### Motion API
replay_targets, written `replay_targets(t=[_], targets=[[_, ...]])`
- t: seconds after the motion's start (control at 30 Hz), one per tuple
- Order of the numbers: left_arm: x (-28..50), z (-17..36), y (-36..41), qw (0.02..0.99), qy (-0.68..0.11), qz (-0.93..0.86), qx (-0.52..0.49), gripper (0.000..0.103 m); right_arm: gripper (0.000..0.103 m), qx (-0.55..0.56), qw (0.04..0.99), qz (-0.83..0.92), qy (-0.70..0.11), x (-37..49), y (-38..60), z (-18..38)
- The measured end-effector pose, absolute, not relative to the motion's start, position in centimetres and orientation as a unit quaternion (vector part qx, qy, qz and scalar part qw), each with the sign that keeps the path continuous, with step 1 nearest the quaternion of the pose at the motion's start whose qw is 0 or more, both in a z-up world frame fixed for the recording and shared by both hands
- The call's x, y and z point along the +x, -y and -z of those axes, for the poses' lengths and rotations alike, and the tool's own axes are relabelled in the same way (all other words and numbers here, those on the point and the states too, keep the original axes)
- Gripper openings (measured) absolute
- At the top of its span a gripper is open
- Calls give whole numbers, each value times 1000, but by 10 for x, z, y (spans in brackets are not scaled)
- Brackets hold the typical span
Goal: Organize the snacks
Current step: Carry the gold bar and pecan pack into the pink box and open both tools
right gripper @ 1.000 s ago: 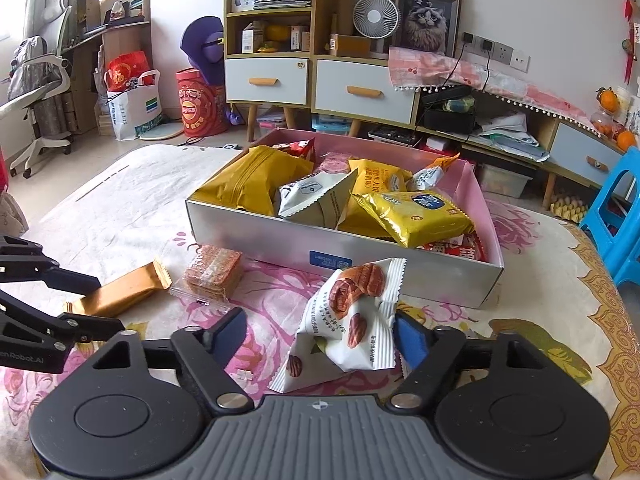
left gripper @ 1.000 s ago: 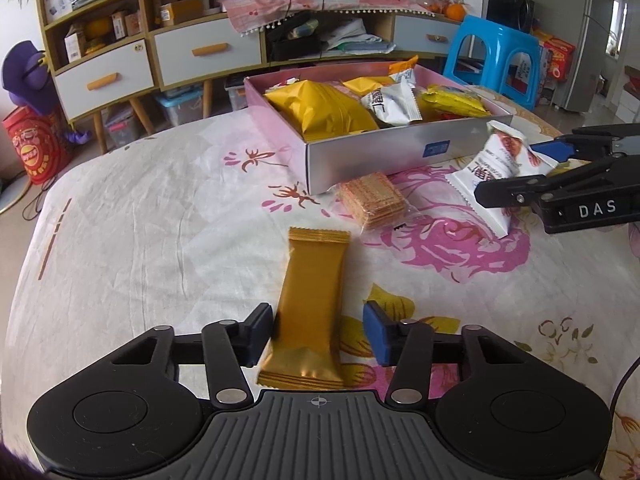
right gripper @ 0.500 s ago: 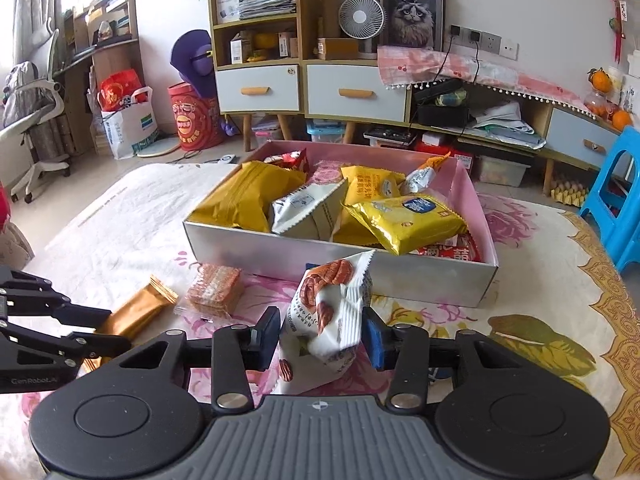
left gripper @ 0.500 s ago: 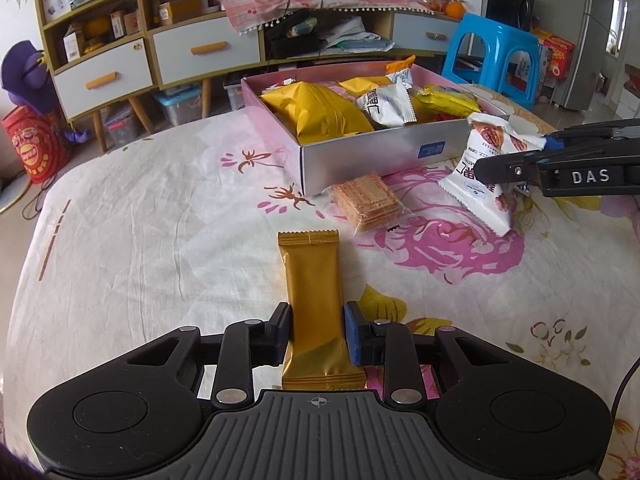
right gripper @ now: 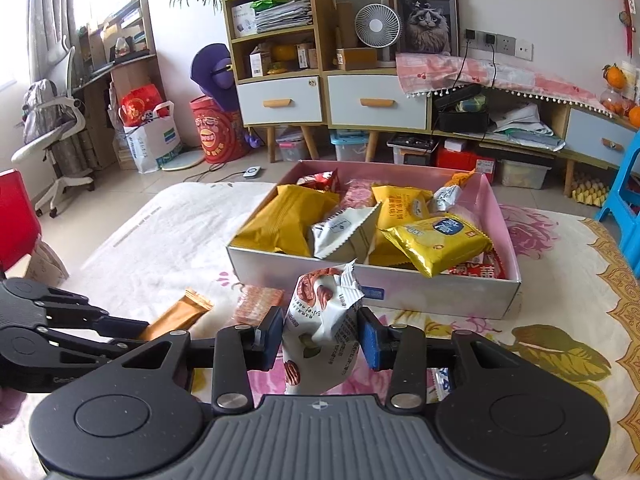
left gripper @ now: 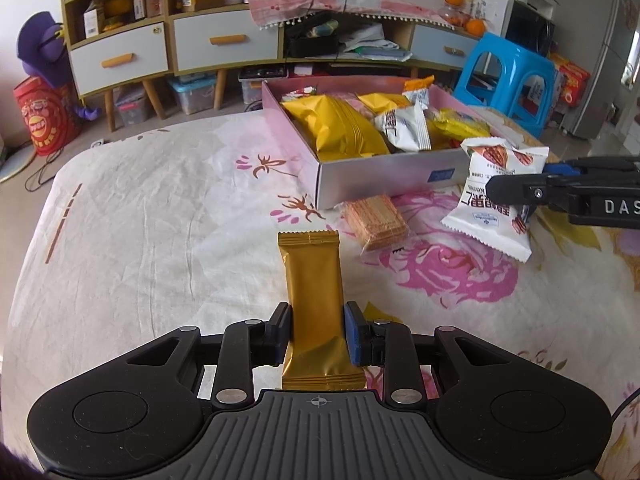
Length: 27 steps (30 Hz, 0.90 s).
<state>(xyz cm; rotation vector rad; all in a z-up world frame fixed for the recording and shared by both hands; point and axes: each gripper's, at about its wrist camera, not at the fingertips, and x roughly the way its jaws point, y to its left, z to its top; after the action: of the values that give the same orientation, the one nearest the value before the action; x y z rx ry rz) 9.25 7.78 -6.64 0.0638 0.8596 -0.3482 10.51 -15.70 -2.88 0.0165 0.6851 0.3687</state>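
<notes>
A gold snack bar (left gripper: pixel 312 272) lies lengthwise on the flowered cloth, and my left gripper (left gripper: pixel 316 320) is shut on its near end. The white nut packet (right gripper: pixel 324 320) stands crumpled between the pads of my right gripper (right gripper: pixel 320 334), whose jaws are closing on it, just in front of the pink box. In the left wrist view the same packet (left gripper: pixel 496 200) hangs at the right gripper (left gripper: pixel 516 180) beside the box's near corner. The pink box (right gripper: pixel 400 292) holds several yellow, white and red snack bags. A clear cracker pack (left gripper: pixel 376 220) lies against its front wall.
The table's flowered cloth (left gripper: pixel 160 240) stretches to the left of the box. Behind the table stand a drawer cabinet (right gripper: pixel 328 100), a blue stool (left gripper: pixel 508 76) and a red bucket (right gripper: pixel 216 132). A red chair (right gripper: pixel 16 216) is at the left.
Both pairs of jaws have closed in, the left onto the gold bar and the right onto the white nut packet. The packet now stands bunched up instead of lying flat.
</notes>
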Motion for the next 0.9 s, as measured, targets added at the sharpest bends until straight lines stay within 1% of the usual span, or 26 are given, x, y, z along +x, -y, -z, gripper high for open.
replay_targets(t=[0.27, 0.47, 0.7, 0.9], targets=[[95, 52, -81, 897, -411, 162, 2, 25, 31, 35, 925, -194, -325, 100, 160, 7], [100, 32, -76, 909, -387, 154, 0, 25, 31, 49, 930, -195, -308, 103, 167, -9], [116, 10, -62, 920, -361, 154, -3, 25, 31, 61, 933, -182, -303, 115, 181, -11], [142, 3, -49, 921, -357, 155, -25, 25, 31, 87, 934, -170, -302, 133, 199, -11]])
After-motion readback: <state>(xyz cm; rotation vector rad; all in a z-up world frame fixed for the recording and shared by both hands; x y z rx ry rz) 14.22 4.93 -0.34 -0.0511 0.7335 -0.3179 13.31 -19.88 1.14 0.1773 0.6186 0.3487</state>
